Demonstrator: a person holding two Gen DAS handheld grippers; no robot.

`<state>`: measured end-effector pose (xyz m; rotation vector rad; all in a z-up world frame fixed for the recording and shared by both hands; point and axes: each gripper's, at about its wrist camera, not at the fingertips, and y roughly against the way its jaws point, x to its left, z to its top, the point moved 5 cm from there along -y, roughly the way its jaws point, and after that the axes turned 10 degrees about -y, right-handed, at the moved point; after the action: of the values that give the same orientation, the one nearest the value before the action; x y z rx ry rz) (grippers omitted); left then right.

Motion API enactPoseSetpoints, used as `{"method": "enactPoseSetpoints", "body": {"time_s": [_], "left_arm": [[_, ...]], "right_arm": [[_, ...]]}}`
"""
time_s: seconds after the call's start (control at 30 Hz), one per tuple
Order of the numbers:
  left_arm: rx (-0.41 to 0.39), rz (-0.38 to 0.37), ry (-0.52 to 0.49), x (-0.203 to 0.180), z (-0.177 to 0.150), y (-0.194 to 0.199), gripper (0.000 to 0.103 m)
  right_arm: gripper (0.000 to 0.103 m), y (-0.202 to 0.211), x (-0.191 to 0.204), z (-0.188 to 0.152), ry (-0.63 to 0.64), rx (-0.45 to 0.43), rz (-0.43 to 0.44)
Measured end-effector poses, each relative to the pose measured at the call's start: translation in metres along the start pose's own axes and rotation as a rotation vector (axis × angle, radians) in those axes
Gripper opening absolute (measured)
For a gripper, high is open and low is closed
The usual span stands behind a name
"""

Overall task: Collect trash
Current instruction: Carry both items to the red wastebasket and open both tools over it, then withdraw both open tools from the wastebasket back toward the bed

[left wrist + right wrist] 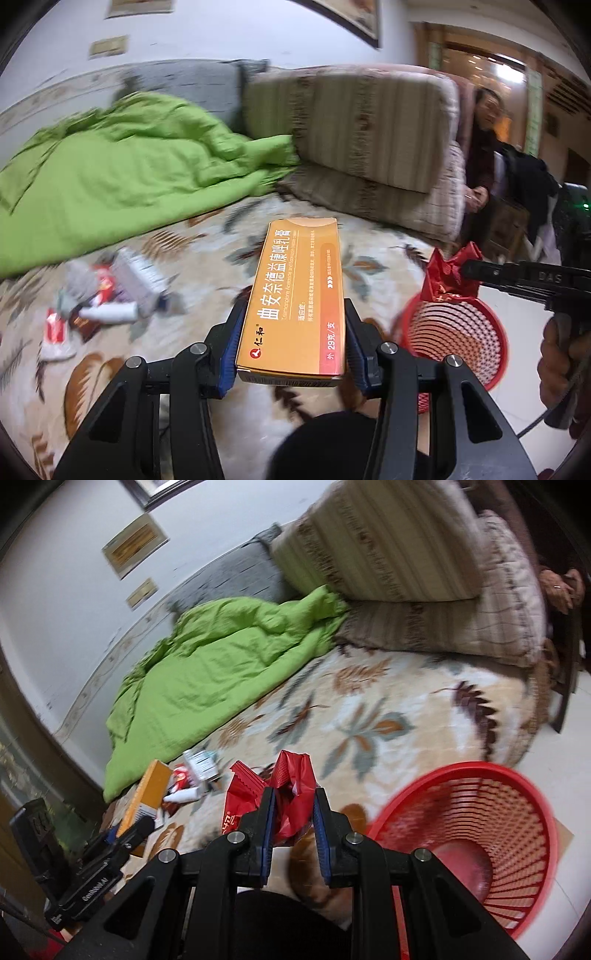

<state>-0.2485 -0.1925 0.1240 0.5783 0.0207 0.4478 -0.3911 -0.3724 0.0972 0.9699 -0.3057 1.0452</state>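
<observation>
My left gripper (pixel 291 310) is shut on a long orange medicine box (pixel 295 295), held above the leaf-patterned bedspread (pixel 207 251). The same box (pixel 147 794) and the left gripper (pixel 122 834) show at the lower left of the right wrist view. My right gripper (pixel 293 794) is shut on a crumpled red wrapper (pixel 288 786); that wrapper (pixel 450 273) hangs just above the red mesh basket (pixel 454 332) in the left wrist view. The red mesh basket (pixel 480 830) stands on the floor beside the bed. A pile of trash (pixel 107 291) lies on the bed to the left.
A green quilt (pixel 122 177) covers the far left of the bed, with striped pillows (pixel 362 125) stacked at its head. A person (pixel 484 147) stands past the pillows near a doorway. White floor tiles (pixel 517 325) lie to the right of the bed.
</observation>
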Motion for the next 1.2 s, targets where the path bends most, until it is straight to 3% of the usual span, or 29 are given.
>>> {"method": "enactPoseSetpoints", "body": {"time_s": [0.4,0.77,0.83,0.93,1.07,1.2], "left_arm": [[0.080,-0.250,-0.118,-0.090,0.014,-0.044,0.047],[0.184,-0.432,-0.108,-0.151,0.017,-0.088,0.048],[0.202,-0.438,-0.120,-0.158,0.017,-0.096,0.057],[0.205,-0.430,-0.113,-0.157,0.016,-0.098,0.068],[0.190,-0.394,-0.083,-0.138,0.014,-0.089,0.068],[0.161,-0.293,-0.064,-0.104,0.011,-0.074,0.069]], "right_arm": [[0.021,0.045,-0.076,0.016,-0.070,-0.054,-0.173],[0.022,0.054,-0.113,0.015,-0.092,-0.050,-0.283],[0.024,0.055,-0.118,0.014,-0.101,-0.052,-0.309],[0.053,0.057,-0.126,0.017,-0.111,-0.060,-0.358],[0.054,0.059,-0.124,0.021,-0.102,-0.075,-0.367],[0.054,0.052,-0.106,0.024,-0.056,-0.084,-0.361]]}}
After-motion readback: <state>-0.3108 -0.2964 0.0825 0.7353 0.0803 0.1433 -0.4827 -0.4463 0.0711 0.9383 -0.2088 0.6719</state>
